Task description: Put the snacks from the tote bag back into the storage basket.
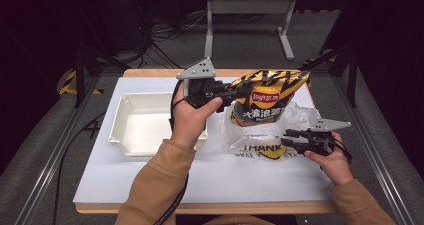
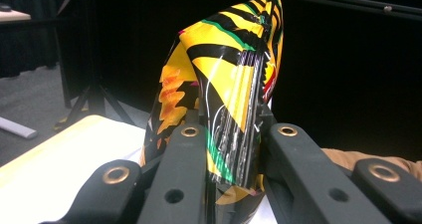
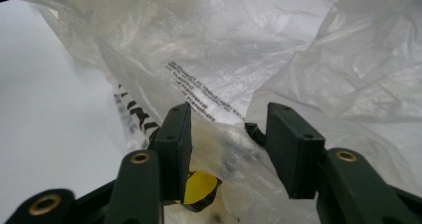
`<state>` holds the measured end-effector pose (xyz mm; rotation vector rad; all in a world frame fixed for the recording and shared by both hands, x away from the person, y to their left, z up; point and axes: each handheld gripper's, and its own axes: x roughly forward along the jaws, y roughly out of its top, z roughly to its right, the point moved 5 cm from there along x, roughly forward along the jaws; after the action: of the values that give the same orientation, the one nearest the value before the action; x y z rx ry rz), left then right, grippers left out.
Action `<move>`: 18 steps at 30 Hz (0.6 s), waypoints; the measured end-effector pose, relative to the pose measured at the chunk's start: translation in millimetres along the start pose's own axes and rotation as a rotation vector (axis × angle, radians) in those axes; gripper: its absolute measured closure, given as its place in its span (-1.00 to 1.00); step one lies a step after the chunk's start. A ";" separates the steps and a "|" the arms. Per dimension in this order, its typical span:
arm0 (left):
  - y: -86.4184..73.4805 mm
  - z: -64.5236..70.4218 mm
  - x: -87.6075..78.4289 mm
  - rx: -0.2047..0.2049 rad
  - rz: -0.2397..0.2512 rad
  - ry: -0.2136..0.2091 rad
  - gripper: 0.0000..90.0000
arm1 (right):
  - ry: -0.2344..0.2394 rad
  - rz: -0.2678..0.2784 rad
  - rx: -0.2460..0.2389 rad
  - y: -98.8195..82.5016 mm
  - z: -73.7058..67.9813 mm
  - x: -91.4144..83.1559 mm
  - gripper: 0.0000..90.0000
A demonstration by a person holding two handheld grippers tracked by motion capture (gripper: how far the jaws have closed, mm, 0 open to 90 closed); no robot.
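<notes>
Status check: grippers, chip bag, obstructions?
Left gripper shut on chip bag, lifted. Right gripper clamps plastic bag. White tray alongside, nothing blocking.

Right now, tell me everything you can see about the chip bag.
The chip bag is a glossy yellow foil packet with black stripes, orange flame-like patches and a red logo with printed characters. It looks puffed and sealed. The left tool is shut on its crimped edge and holds it above the white table top, over the crumpled clear plastic bag. Whether its lower end touches that plastic, I cannot tell.
</notes>
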<state>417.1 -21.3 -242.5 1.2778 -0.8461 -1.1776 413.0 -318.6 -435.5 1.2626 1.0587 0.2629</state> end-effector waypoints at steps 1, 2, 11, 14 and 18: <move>1.7 -0.9 -2.0 0.001 0.009 0.001 0.85 | 0.000 0.000 0.001 -0.1 0.0 0.0 0.21; 2.4 -1.2 -3.4 -0.002 0.011 0.003 0.85 | 0.000 0.000 0.002 -0.2 0.1 0.0 0.21; 5.6 0.9 1.6 -0.014 0.052 -0.029 0.85 | 0.002 0.003 0.004 -0.7 -0.6 -0.1 0.21; 5.9 2.4 8.5 -0.010 0.042 -0.038 0.85 | 0.001 0.008 0.006 -0.6 -0.7 -1.6 0.21; 9.9 5.4 14.8 -0.014 0.050 -0.060 0.85 | 0.003 0.015 0.009 -0.8 0.0 -3.2 0.21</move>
<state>417.2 -37.9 -234.0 1.2084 -0.9075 -1.1857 410.9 -321.0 -434.6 1.2788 1.0545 0.2714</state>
